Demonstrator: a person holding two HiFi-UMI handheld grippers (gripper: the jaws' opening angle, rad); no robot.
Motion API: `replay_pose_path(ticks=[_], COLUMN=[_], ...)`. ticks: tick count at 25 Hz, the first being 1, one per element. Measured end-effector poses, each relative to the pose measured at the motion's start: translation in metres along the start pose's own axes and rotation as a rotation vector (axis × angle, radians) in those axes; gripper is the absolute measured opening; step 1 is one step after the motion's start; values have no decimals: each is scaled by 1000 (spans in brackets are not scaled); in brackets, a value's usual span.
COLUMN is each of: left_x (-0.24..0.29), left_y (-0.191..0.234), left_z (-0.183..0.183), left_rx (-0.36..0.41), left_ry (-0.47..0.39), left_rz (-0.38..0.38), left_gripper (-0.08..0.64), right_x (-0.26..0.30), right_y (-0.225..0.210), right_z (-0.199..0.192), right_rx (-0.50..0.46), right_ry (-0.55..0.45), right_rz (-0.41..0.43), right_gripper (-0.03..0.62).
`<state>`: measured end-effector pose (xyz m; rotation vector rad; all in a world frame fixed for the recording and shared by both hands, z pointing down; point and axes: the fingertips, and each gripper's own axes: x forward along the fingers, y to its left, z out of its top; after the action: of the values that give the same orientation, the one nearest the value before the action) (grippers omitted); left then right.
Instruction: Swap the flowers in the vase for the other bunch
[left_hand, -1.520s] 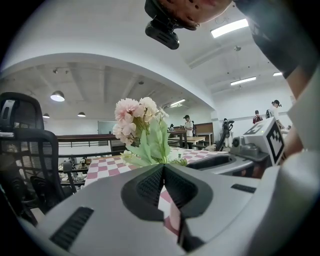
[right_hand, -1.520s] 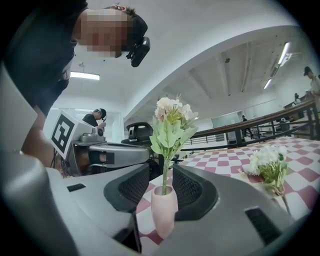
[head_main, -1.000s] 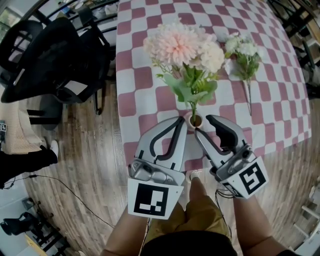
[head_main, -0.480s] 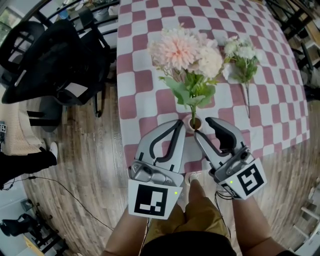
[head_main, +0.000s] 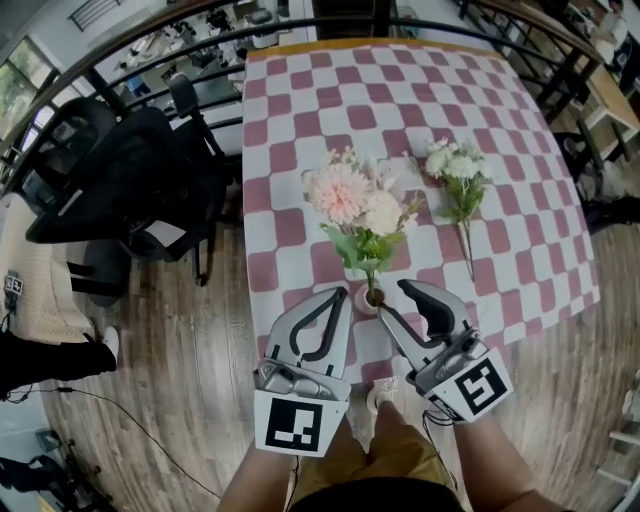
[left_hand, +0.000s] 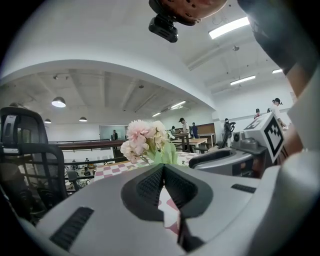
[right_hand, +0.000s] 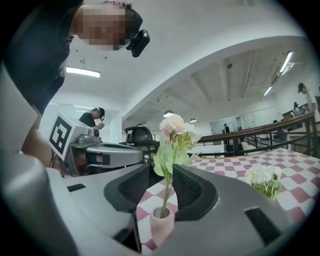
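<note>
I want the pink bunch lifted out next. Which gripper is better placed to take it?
The right gripper, probably: its open tongs frame the pink bunch's stem just above the vase. The left gripper has its tongs shut, with nothing between them.

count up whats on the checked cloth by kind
flower bunches: 2 (pink bunch standing in the vase, white bunch lying flat)
vases: 1
total: 3
</note>
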<state>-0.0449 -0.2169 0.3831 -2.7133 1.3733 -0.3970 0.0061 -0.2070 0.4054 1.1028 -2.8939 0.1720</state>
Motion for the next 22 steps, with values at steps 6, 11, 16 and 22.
replay_pose_path(ticks=[6, 11, 16, 22], left_x=[-8, -12, -13, -15], left_y=[11, 12, 10, 10], left_z=[26, 45, 67, 94], left_rx=[6, -3, 8, -60], left_ry=[-33, -65, -101, -145], left_rz=[25, 27, 30, 41], left_gripper=[9, 9, 9, 9], right_x=[-3, 0, -3, -4], right_y=[3, 6, 7, 9], right_z=[29, 58, 86, 121], right_rx=[-23, -45, -79, -106], right_ry=[-20, -59, -99, -138], right_rz=[-10, -18, -19, -26], right_gripper=[150, 150, 150, 150])
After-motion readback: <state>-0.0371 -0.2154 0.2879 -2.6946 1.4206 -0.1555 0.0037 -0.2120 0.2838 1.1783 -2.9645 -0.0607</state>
